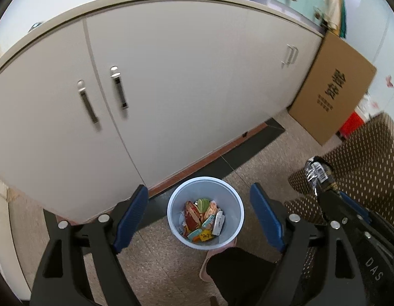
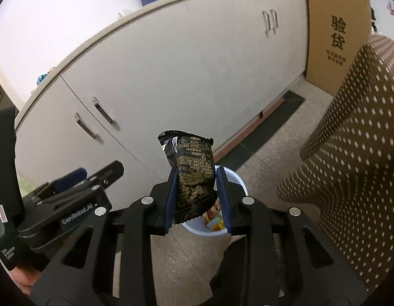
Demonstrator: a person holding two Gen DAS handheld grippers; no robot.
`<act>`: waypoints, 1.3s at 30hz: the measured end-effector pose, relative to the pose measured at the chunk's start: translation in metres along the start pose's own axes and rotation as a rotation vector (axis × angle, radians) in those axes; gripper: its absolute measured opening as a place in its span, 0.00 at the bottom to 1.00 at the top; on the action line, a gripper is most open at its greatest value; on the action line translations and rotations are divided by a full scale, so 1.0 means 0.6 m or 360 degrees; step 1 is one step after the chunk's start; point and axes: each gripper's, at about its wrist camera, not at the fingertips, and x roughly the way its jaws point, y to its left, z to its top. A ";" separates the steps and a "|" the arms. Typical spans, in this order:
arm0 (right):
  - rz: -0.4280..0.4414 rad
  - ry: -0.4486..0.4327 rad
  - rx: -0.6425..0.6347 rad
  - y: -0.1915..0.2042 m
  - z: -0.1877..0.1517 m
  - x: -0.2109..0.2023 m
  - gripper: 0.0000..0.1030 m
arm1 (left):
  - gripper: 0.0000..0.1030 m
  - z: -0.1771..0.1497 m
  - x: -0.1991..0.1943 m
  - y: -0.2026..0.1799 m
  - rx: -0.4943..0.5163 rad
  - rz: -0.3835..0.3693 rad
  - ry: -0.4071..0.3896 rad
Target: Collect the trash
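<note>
Both tongs hang over a speckled beige tiled floor fronting white cupboard doors with metal handles: the left gripper gapes wide and empty above a pale blue round plastic bin of colourful wrappers. Clamped in the right gripper, a black crinkled snack wrapper with gold print stands upright over that bin's rim. Beyond, a brown cardboard box leans on the cupboard beside a brown white-dotted cloth.
</note>
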 end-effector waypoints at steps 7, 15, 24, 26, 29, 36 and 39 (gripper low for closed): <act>0.0065 -0.0082 0.0022 0.016 0.021 0.017 0.68 | 0.78 0.008 -0.008 0.022 -0.0090 0.0047 -0.0010; -0.0060 -0.0198 0.0072 -0.027 0.016 -0.065 0.69 | 0.78 0.007 -0.058 -0.029 0.0006 -0.0076 -0.0078; -0.0212 -0.0464 0.0070 -0.066 -0.002 -0.239 0.75 | 0.80 -0.007 -0.194 -0.135 0.0213 -0.0269 -0.0314; -0.0258 -0.0536 0.0072 -0.077 -0.010 -0.289 0.79 | 0.81 -0.016 -0.236 -0.159 0.0266 -0.0297 -0.0397; -0.0314 -0.0638 0.0064 -0.086 -0.027 -0.357 0.81 | 0.83 -0.028 -0.294 -0.184 0.0324 -0.0324 -0.0513; -0.0475 -0.0831 0.0080 -0.105 -0.084 -0.489 0.87 | 0.87 -0.068 -0.412 -0.227 0.0407 -0.0378 -0.0752; -0.0532 -0.0903 0.0083 -0.106 -0.112 -0.539 0.88 | 0.89 -0.093 -0.458 -0.245 0.0463 -0.0420 -0.0806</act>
